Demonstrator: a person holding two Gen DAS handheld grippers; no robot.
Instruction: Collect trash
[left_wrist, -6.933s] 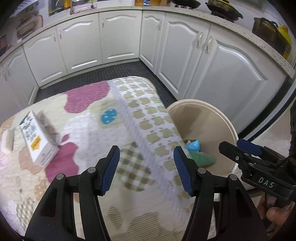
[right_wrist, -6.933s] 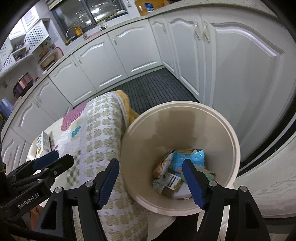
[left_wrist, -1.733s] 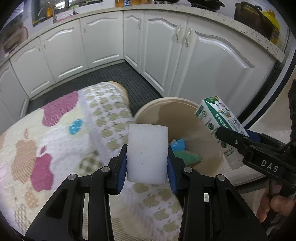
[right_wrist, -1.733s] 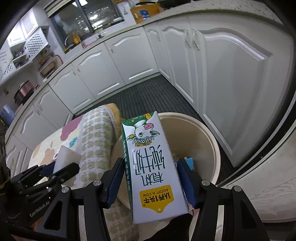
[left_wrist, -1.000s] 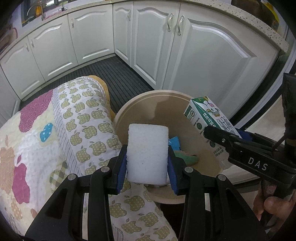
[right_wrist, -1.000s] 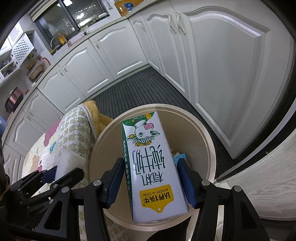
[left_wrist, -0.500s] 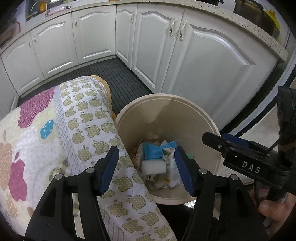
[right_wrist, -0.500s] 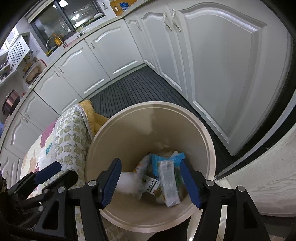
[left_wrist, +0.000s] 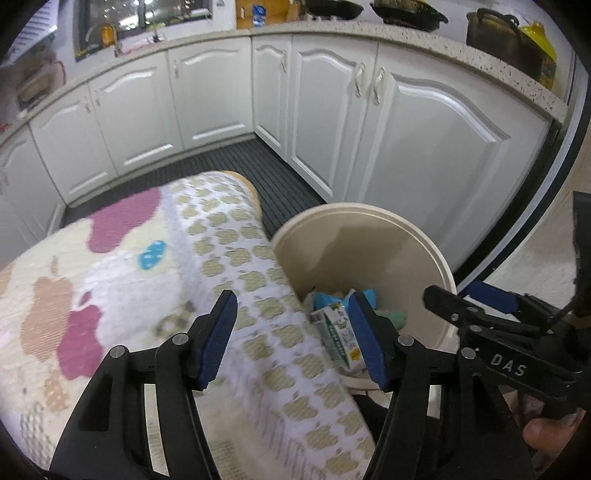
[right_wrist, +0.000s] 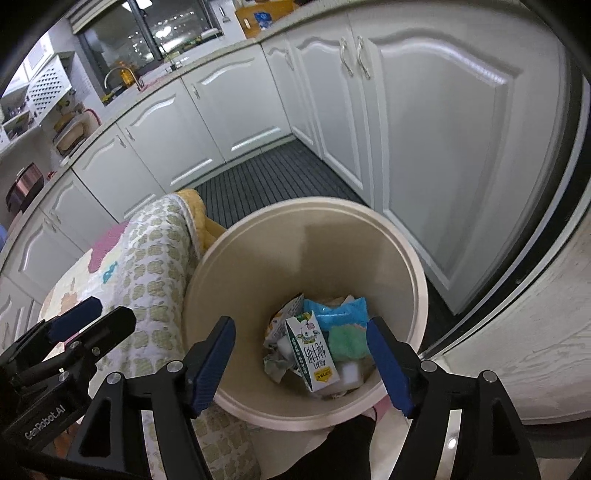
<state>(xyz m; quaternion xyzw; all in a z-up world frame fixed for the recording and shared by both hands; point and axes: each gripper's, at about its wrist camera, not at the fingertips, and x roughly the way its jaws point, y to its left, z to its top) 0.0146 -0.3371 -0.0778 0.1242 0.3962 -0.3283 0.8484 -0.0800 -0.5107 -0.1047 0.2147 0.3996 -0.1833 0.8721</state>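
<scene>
"DAS" on right gripper (left_wrist: 476, 306), "GenRobot.AI" on left gripper (right_wrist: 92, 317). Milk carton (right_wrist: 312, 350), white sponge (right_wrist: 349, 369), blue packet (right_wrist: 332, 314) inside beige bin (right_wrist: 413, 266). Left jaws spread, right jaws opening, both empty.

The left gripper (left_wrist: 291, 334) is pointing steeply downward with its blue-padded jaws standing apart and nothing between them. The right gripper (right_wrist: 301, 362) is tilting down at a similar angle, its jaws opening wider, with nothing gripped between the pads. In the left wrist view the right gripper is lying at four o'clock, just beside the left one, and part of the person's hand (left_wrist: 543, 435) is showing beneath it.
</scene>
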